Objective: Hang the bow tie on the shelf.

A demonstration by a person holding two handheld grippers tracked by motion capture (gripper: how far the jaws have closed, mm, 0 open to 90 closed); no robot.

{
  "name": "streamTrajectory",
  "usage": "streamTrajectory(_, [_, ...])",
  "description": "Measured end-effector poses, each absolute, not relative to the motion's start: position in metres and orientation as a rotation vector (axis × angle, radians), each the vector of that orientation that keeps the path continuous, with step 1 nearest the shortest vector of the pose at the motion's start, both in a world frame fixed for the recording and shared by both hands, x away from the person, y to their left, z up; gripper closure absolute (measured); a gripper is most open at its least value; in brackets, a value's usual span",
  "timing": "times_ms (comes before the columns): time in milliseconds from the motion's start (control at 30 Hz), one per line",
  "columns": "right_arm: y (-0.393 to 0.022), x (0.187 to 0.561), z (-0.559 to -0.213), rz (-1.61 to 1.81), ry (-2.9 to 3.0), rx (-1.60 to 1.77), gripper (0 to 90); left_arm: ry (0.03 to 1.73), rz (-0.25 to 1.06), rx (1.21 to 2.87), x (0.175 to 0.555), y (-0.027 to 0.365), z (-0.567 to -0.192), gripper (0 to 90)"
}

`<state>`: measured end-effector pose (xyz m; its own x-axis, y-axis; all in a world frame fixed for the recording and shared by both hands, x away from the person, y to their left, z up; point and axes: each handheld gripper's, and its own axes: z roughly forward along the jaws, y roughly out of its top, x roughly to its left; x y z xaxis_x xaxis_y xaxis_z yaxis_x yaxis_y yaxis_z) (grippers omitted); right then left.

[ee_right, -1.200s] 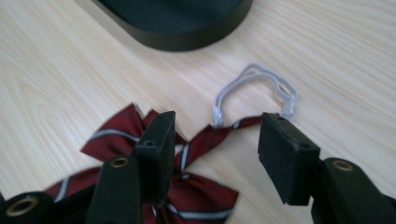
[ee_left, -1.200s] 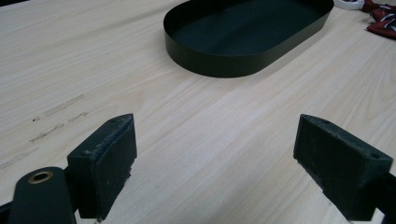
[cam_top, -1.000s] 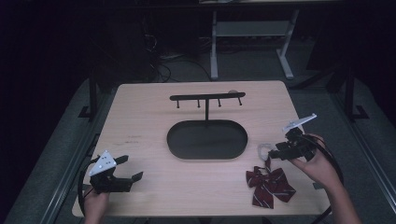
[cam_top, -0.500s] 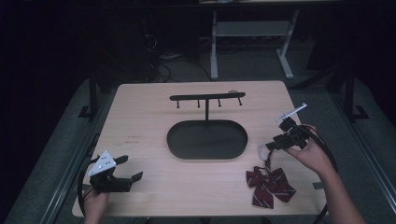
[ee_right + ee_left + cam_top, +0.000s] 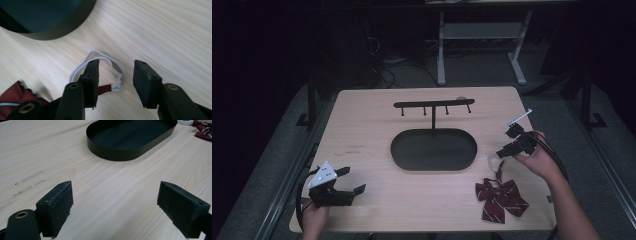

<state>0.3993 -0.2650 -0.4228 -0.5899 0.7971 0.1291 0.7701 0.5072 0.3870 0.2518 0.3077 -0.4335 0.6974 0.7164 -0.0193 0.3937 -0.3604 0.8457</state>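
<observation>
Since a second ago: right tool [image 5: 115, 82] lower and nearer the bow tie [image 5: 501, 198], its jaws just closing, part open, astride the white elastic loop [image 5: 100, 61] without gripping it; left tool [image 5: 115, 212] unmoved, wide open, empty. Bare tabletop [image 5: 362, 125] around; black oval tray [image 5: 433, 150] just beyond the loop. Dark red striped bow tie flat near the front right edge.

My right gripper [image 5: 115, 82] has come down toward the dark oval tray [image 5: 433, 150], beside its right end, my jaws closing partway, the bow tie's white elastic loop [image 5: 100, 62] now between them, ungripped.
</observation>
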Motion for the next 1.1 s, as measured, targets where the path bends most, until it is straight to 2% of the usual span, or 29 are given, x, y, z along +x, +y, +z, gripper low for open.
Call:
streamTrajectory(333, [-0.266, 0.401, -0.434, 0.585, 2.688, 1.405, 63.0, 0.856, 0.439, 1.99, 0.252, 0.307, -0.434, 13.1])
streamTrajectory(733, [-0.256, 0.398, -0.438, 0.47, 2.677, 1.319, 74.7, 0.855, 0.437, 1.99, 0.252, 0.306, -0.434, 13.0])
streamTrajectory(1000, [-0.251, 0.397, -0.442, 0.431, 2.69, 1.293, 73.1, 0.856, 0.434, 1.99, 0.252, 0.307, -0.434, 13.0])
streamTrajectory(1100, [-0.249, 0.396, -0.442, 0.412, 2.696, 1.283, 78.9, 0.856, 0.435, 1.991, 0.252, 0.307, -0.434, 13.0])
